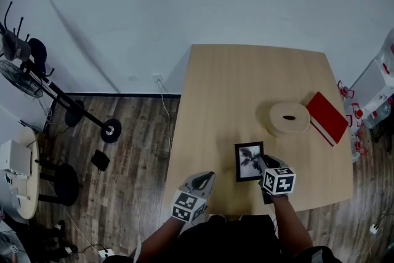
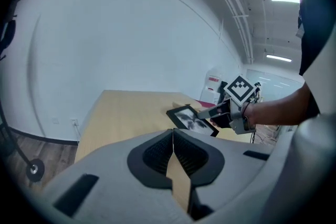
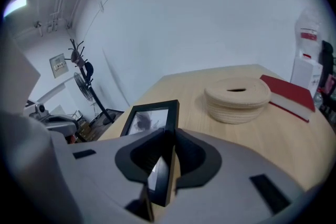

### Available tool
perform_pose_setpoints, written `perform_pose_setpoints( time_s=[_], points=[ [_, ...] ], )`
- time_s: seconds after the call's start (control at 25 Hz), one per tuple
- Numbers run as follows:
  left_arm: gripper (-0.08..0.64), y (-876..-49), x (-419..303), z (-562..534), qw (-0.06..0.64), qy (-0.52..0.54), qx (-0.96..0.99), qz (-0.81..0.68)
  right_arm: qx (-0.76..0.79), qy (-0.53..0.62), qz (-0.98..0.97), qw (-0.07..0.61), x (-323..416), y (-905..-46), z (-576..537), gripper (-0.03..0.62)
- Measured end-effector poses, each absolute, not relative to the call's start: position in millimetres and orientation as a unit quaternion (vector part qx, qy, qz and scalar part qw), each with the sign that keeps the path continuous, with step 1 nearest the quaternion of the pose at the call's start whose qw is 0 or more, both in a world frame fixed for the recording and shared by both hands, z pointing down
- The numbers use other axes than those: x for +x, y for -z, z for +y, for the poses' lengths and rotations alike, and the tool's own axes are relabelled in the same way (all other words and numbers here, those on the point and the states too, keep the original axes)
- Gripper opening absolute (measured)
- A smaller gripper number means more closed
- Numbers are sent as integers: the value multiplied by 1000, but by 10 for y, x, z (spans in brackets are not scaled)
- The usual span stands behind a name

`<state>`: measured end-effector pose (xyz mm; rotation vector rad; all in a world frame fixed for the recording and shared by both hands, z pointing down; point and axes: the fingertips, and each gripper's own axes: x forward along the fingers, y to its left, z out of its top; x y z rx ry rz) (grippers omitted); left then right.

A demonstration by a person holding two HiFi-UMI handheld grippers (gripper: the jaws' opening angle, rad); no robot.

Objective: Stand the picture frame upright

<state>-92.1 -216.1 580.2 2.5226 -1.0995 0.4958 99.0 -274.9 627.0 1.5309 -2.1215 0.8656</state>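
Right gripper [image 1: 262, 164], run by me from afar, is clamped on the right-hand edge of the picture frame [image 1: 248, 161], its two jaws pressing the black border from either side. Its own view shows the picture frame [image 3: 150, 118] rising edge-on out of the right gripper [image 3: 167, 140], with the glass turned to the left. From the left gripper view I see the picture frame [image 2: 187, 117] held at a tilt over the near part of the table [image 1: 246, 80], the dark photo facing upward; I cannot tell whether any corner touches the wood. The right gripper [image 2: 203, 111] reaches in from the right there, carried by a bare forearm.

My left gripper [image 1: 207, 178] hangs over the near left edge of the table, apart from the frame. Its jaws are pressed together with nothing between them, as the left gripper [image 2: 172, 138] shows in its own view.

Farther back on the table sit a round woven basket [image 1: 289, 118] with a lid and, touching its right side, a red book [image 1: 327, 117].
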Motion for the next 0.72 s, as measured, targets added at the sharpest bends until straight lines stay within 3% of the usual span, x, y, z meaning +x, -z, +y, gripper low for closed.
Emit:
perform_pose_setpoints(
  time_s=[0.72],
  points=[
    [5, -5634, 114, -2588, 177, -157, 888, -394, 635, -307, -693, 150, 2738, -6276, -3038, 67]
  ],
)
